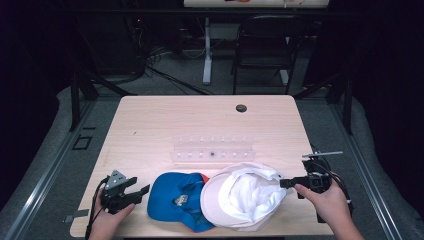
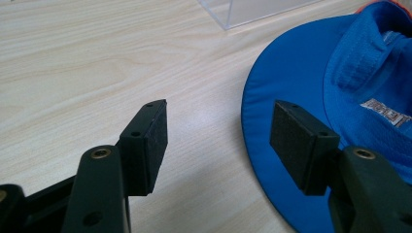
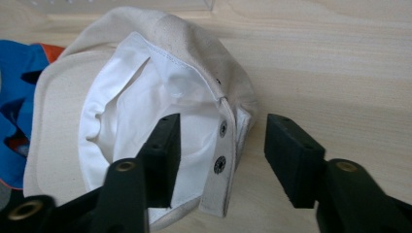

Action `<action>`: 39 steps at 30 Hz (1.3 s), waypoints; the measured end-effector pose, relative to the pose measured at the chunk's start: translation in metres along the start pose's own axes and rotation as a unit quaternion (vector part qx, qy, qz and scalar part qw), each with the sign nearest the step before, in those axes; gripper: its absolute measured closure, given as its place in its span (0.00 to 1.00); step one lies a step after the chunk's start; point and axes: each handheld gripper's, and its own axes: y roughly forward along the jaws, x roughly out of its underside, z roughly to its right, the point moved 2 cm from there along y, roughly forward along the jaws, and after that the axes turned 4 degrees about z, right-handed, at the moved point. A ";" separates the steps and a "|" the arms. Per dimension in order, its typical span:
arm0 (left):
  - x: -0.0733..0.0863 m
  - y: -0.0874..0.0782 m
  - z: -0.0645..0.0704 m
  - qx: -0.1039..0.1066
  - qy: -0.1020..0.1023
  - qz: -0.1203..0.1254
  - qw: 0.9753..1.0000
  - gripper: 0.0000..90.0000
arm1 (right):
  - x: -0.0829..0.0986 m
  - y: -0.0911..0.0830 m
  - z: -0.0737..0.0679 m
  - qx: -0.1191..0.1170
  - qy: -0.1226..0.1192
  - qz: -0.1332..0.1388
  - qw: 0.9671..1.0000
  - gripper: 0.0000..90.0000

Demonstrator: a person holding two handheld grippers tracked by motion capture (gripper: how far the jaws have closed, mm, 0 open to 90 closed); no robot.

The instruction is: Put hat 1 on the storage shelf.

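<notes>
2 caps lie side by side at the near edge of the table [image 1: 150,120]: a blue cap [image 1: 175,197] to the left and a white cap [image 1: 247,195] to the right, upside down with its lining showing and its edge overlapping the blue one. The right gripper [image 3: 218,155] sits at the white cap's back rim, jaws wide apart and straddling the snap strap [image 3: 221,145], gripping nothing yet. The left gripper [image 2: 218,141] hovers low at the blue cap's brim [image 2: 282,97], equally wide open and empty, one pad over bare wood and the other over the brim. The step in hand looks like lining up a grasp on each cap. Next, the right jaws likely need to close squarely on the strap and rim, while the left slides further over the brim before pinching. A clear plastic rack [image 1: 212,150] stands just behind the caps
</notes>
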 end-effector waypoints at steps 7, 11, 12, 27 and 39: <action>0.000 0.000 0.000 0.002 0.004 -0.001 1.000 0.44 | -0.010 0.009 -0.008 0.026 -0.014 -0.046 0.999 0.61; 0.000 0.000 0.000 0.002 0.006 -0.002 1.000 0.44 | -0.009 0.015 -0.005 0.019 0.004 -0.062 0.998 0.65; 0.000 0.000 0.000 0.002 0.006 -0.001 1.000 0.44 | -0.008 0.018 -0.004 0.014 0.020 -0.056 0.998 0.66; 0.000 0.000 0.001 0.003 0.008 -0.006 1.000 0.44 | -0.012 0.020 -0.016 0.059 -0.009 -0.085 0.995 0.89; 0.000 0.001 0.002 0.005 0.010 -0.005 1.000 0.44 | -0.027 0.027 -0.042 0.129 -0.063 -0.197 0.970 0.90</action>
